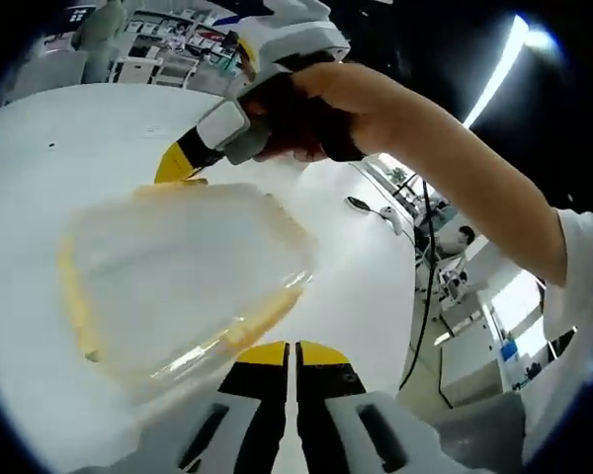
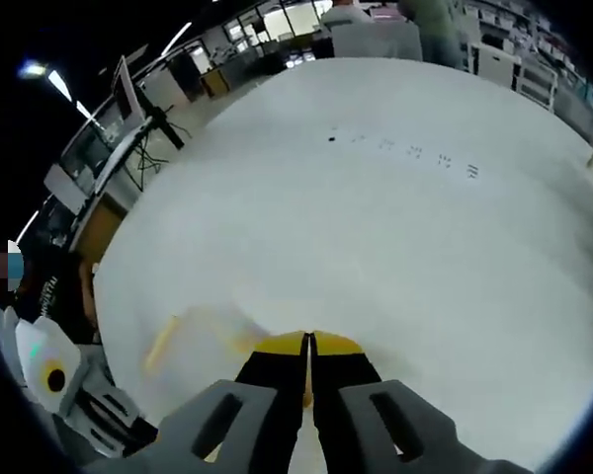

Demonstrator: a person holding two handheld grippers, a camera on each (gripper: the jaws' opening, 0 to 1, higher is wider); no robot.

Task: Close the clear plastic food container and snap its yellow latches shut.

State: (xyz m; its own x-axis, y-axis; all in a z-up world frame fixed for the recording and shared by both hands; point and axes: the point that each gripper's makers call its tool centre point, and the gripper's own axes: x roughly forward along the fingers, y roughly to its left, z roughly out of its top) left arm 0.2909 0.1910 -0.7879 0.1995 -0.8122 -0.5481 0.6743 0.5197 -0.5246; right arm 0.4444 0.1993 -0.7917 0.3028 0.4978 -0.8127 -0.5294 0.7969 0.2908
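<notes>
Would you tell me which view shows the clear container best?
The left gripper view: the container lies whole there, its yellow latches visible along the edges. The right gripper view gives a blurred corner behind the jaws.

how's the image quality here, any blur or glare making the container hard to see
Left gripper view: the clear container is soft and smeared, its yellow latches streaky against the bright white table; a ceiling light strip flares at top right. Right gripper view: the container is a faint blurred patch beside the right gripper, the table nearly washed out; fisheye bends both views.
</notes>
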